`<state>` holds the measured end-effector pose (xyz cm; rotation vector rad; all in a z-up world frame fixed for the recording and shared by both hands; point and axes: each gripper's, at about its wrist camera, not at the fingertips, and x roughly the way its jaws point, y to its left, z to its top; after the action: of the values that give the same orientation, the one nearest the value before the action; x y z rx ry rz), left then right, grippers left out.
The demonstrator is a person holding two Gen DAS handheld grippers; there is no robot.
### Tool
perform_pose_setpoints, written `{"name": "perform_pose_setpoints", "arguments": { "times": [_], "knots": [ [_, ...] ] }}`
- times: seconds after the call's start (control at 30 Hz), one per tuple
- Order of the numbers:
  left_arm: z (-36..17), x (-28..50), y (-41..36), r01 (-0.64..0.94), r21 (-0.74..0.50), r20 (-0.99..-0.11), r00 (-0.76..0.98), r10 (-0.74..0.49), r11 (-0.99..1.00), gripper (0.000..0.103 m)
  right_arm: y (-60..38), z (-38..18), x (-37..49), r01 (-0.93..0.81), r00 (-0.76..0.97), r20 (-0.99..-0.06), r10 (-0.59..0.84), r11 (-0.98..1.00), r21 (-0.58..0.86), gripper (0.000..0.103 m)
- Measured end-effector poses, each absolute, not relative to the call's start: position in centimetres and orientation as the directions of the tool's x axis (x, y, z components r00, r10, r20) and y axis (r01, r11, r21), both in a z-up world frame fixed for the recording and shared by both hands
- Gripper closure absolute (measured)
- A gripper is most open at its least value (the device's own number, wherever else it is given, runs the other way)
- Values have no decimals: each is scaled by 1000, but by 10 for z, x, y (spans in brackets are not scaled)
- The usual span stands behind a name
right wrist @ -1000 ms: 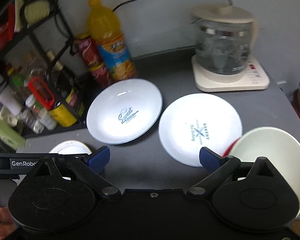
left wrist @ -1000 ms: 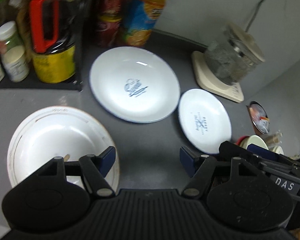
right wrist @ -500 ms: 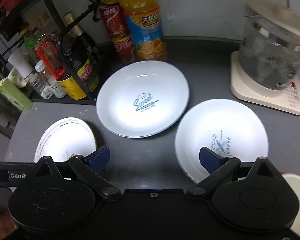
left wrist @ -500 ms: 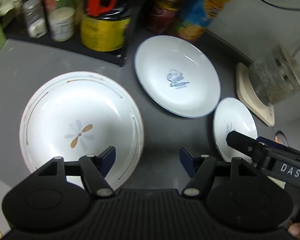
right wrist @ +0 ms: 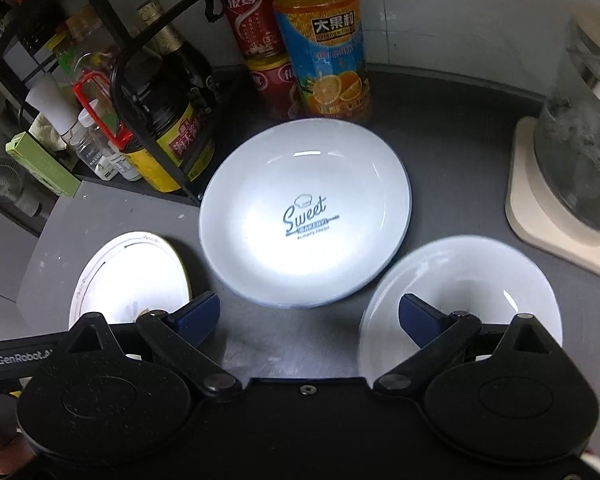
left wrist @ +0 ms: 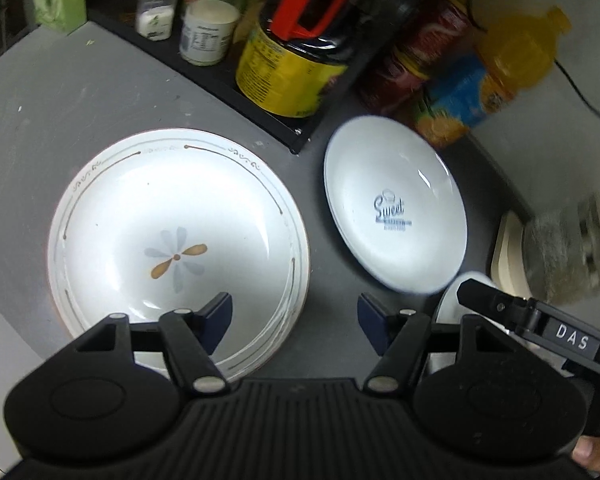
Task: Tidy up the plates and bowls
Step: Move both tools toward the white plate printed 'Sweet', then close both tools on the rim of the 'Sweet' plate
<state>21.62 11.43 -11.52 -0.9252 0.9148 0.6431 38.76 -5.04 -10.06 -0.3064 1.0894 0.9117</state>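
Note:
Three white plates lie on the grey counter. A flower-patterned plate (left wrist: pixel 172 240) lies on the left; it also shows in the right wrist view (right wrist: pixel 128 280). A "Sweet" plate (left wrist: pixel 396 208) (right wrist: pixel 304 216) lies in the middle. A small plain plate (right wrist: pixel 464 284) lies on the right. My left gripper (left wrist: pixel 294 320) is open and empty, its left finger over the flower plate's near rim. My right gripper (right wrist: pixel 308 316) is open and empty, hovering between the "Sweet" plate and the small plate, its right finger over the small plate.
A black rack (right wrist: pixel 112 92) with sauce bottles and jars stands at the back left. Red cans (right wrist: pixel 256 28) and an orange juice bottle (right wrist: pixel 324 44) stand behind the "Sweet" plate. A glass kettle on a cream base (right wrist: pixel 572 168) is at the right.
Both grippers have moved left and forward over the plates. The flower plate now fills the left wrist view. The cream bowl seen at the right wrist view's right edge has left view.

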Motion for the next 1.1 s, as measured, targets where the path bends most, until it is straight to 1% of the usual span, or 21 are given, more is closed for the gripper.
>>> {"name": "perform_pose_setpoints", "arguments": {
  "times": [0.07,0.13,0.17,0.23,0.3,0.33,0.4,0.57,0.73,0.83,0.93,1.1],
  "knots": [
    [-117,218,118,-802,-403,-868,488,94,440,38,-46,-103,395,-766,160,-864,478,612,196,14],
    [-119,222,122,-806,-419,-859,501,104,418,40,-42,-106,403,-762,160,-866,474,617,198,22],
    [-120,223,124,-807,-427,-856,506,106,407,43,-41,-107,406,-756,159,-867,472,623,201,25],
    [-123,229,129,-808,-446,-850,517,102,385,48,-39,-113,413,-742,160,-872,463,639,204,35],
    [-127,235,135,-804,-464,-842,531,97,371,56,-37,-120,421,-720,165,-877,452,663,206,43],
    [-128,238,138,-803,-468,-840,534,98,368,58,-36,-123,424,-710,168,-878,448,673,207,47],
    [-130,246,143,-800,-475,-836,540,98,367,62,-36,-129,431,-689,185,-878,441,695,205,52],
    [-136,262,156,-788,-502,-824,561,82,356,71,-38,-140,450,-635,212,-883,418,746,201,59],
    [-143,274,167,-778,-520,-817,574,62,353,76,-41,-149,467,-557,194,-887,419,791,252,68],
    [-147,280,173,-769,-532,-811,583,47,353,78,-40,-155,475,-518,170,-890,423,806,285,70],
    [-152,285,177,-767,-540,-810,585,33,346,82,-39,-160,478,-507,179,-894,412,817,275,73],
    [-164,291,183,-770,-541,-817,576,5,338,88,-35,-165,479,-494,179,-899,400,827,270,73]
  ]
}}
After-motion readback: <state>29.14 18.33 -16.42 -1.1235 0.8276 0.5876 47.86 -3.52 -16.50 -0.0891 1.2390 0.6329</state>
